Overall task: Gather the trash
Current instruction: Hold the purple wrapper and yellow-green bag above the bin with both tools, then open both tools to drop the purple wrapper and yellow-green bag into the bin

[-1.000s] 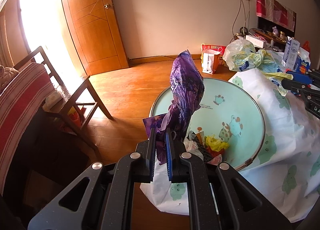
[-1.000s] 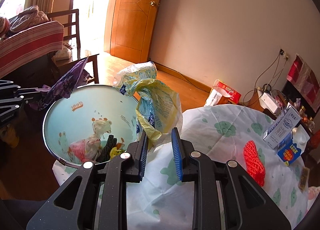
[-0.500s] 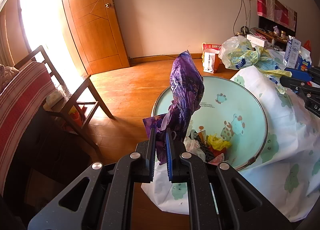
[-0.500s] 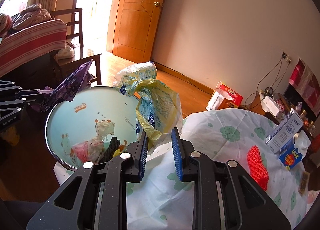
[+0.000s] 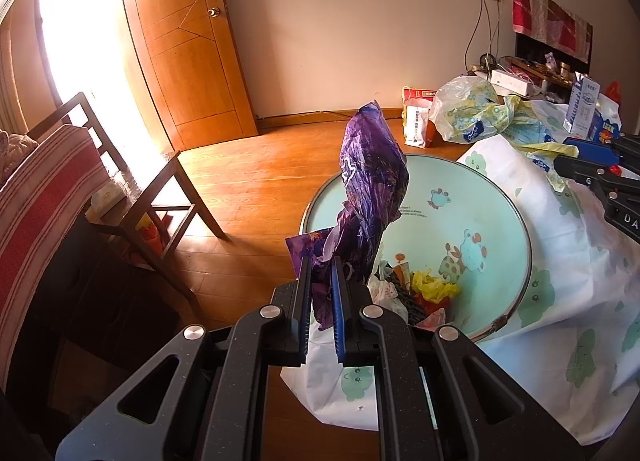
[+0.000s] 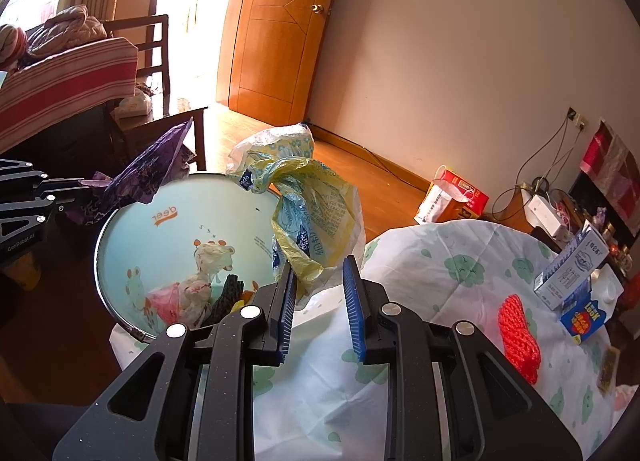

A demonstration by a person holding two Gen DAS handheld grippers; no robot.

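Observation:
My left gripper (image 5: 321, 281) is shut on a crumpled purple wrapper (image 5: 370, 189) and holds it upright over the near rim of a round mint-green bin (image 5: 480, 197) with cartoon animals. The bin (image 6: 120, 221) holds several bits of trash (image 5: 420, 293). My right gripper (image 6: 320, 285) stands part open; a yellow and white plastic bag (image 6: 308, 213) sticks to its left finger and hangs over the bin's far rim. The purple wrapper (image 6: 148, 177) also shows in the right wrist view.
A table under a white cloth with green animal prints (image 6: 440, 281) carries a red knitted piece (image 6: 518, 333), a milk carton (image 6: 572, 269) and a blue box (image 6: 584, 319). A wooden chair (image 5: 160, 197) and striped sofa (image 5: 36, 189) stand left. A red-white box (image 5: 416, 121) sits on the floor.
The right gripper with the plastic bag has moved a little closer over the bin. The left gripper holds the purple wrapper in the same place.

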